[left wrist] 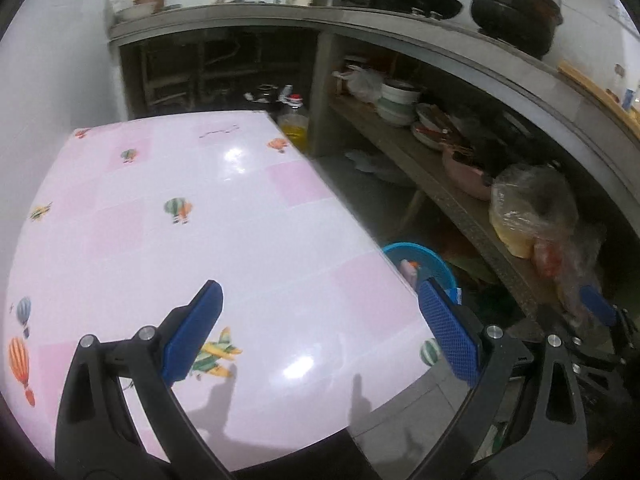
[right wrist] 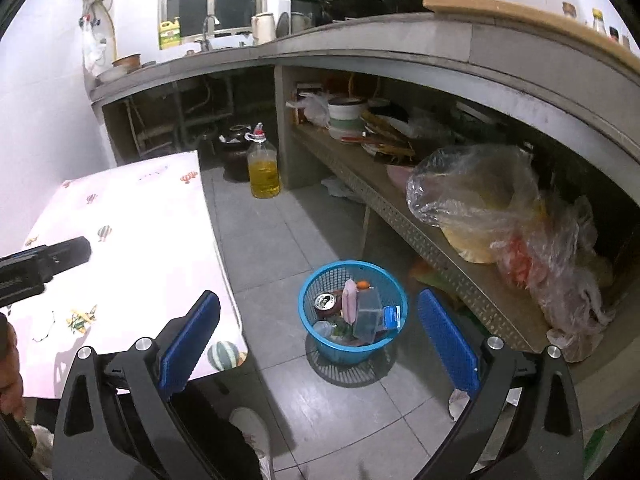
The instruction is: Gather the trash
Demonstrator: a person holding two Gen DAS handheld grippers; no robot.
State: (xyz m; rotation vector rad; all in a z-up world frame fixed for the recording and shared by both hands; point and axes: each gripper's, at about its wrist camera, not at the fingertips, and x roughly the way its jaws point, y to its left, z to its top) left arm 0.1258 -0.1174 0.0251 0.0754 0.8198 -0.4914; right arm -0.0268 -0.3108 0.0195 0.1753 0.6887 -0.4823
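The left claw [left wrist: 318, 328] hung spread wide over the desk [left wrist: 192, 240], nothing between its blue, mesh-textured pads [left wrist: 450, 336]. The desk's top was a glossy pink-and-white checked sheet printed with small balloons and planes, and it shone where the light struck it. The right claw [right wrist: 318, 340] also stood fully spread and empty, above the grey tiled floor [right wrist: 280, 240] with the basket [right wrist: 320, 344] showing between its fingers. That basket, a round blue plastic one with a latticed wall, sat on the floor just beside the desk's corner and near the low shelf [right wrist: 400, 208]. The trash lay inside it: a can [right wrist: 326, 303] with its metal top up, a pink pouch [right wrist: 349, 300] standing on end, a clear boxy container [right wrist: 368, 316], a small blue packet [right wrist: 391, 317] and a clear rounded piece [right wrist: 323, 328] near the bottom. In the left wrist view only the basket's rim [left wrist: 404, 247] and a bit of pink showed past the desk's edge. On the shelf, which had an embossed metal front, lay a crumpled clear plastic bag [right wrist: 480, 204] with something yellow inside, and further back a stack of bowls [right wrist: 346, 118]. A plastic jug [right wrist: 263, 170] of yellow oil stood on the floor by the shelf's end. The left tool's black body [right wrist: 44, 260] reached in over the desk in the right wrist view.
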